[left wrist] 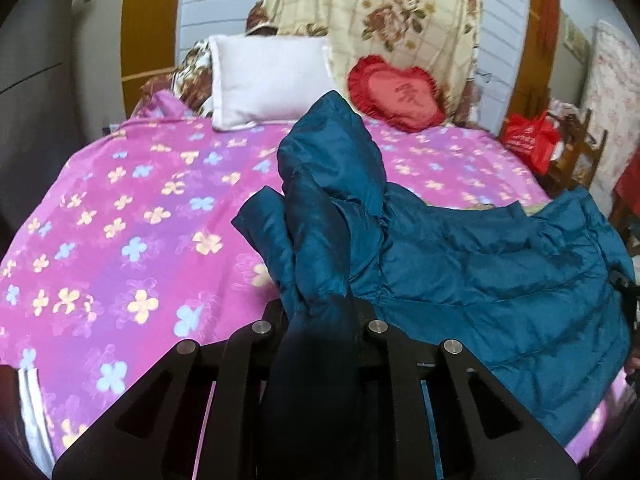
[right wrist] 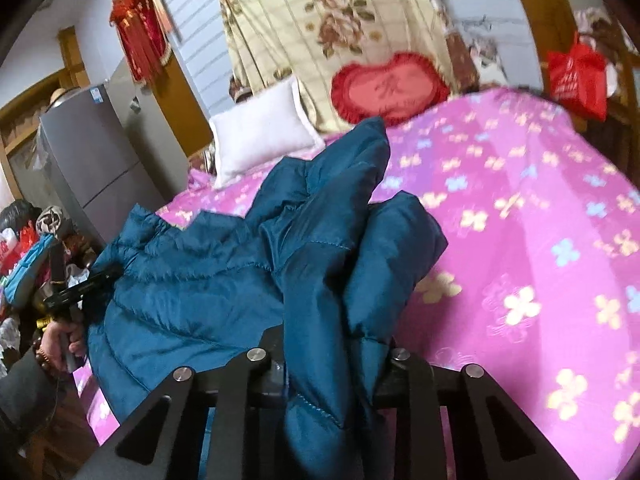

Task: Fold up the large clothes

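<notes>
1. Black linkage of the left claw fills the bottom of the left wrist view; its jaws are pressed together on a bunched fold of the teal padded jacket.
2. From the left claw, the gripped fabric rises as a peak pointing toward the head of the bed, while the jacket body spreads away to the right.
3. Right claw is likewise clamped on a thick fold of the jacket, seen from the right wrist camera.
4. From the right claw, the jacket body extends to the left, where the other gripper holds its far edge in the person's hand.
5. Long axis of the jacket runs side to side between the two claws, across the bed width; quilting seams run roughly along that axis.
6. Jacket location: lifted in part and draped over the near portion of the pink flowered bedspread.
7. At the head of the bed: a white pillow and a red heart cushion, both well apart from the jacket body.
</notes>
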The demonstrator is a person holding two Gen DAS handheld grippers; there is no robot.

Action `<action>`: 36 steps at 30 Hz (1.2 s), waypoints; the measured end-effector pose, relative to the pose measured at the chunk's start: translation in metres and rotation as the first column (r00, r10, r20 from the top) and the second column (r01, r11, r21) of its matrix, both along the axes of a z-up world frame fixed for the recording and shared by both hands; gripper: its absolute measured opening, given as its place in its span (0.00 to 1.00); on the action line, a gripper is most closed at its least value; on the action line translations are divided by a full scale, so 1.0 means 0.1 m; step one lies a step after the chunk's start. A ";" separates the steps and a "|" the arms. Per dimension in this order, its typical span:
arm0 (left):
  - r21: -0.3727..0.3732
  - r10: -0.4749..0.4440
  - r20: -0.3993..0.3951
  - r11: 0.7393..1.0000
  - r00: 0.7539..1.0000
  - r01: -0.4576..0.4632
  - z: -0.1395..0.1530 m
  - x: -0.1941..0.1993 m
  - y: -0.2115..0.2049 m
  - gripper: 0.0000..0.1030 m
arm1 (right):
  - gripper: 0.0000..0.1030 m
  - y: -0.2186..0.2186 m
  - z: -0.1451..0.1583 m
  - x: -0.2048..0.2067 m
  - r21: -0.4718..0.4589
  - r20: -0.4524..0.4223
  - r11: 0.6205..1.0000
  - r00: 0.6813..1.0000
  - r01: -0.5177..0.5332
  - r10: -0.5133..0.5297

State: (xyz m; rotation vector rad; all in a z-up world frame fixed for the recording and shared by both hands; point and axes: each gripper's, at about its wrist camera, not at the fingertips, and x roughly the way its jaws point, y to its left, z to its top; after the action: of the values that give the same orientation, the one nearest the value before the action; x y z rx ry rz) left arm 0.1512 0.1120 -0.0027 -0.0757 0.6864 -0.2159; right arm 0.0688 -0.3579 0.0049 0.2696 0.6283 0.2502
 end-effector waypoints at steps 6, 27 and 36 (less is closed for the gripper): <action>-0.025 -0.037 -0.001 0.999 0.999 0.037 0.20 -0.45 -0.24 0.14 | 0.22 -0.12 0.36 -0.61 -0.037 0.093 0.997 0.994 0.066 -0.062; -0.121 -0.055 -0.175 0.992 0.983 0.034 -0.32 -0.35 -0.67 0.61 | 0.67 -1.38 -0.10 -1.22 0.280 -0.042 0.868 0.909 0.410 -0.416; 0.046 -0.112 0.076 0.993 0.991 0.108 0.39 -1.48 -0.88 0.83 | 0.95 -0.36 0.52 -2.19 0.021 0.047 0.894 0.893 0.447 -0.447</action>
State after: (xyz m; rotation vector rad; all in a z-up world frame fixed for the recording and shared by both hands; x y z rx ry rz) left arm 0.0034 0.0239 0.0360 0.0107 0.6172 -0.3088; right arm -0.1504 -0.3935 0.0569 0.4078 0.4979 -0.1851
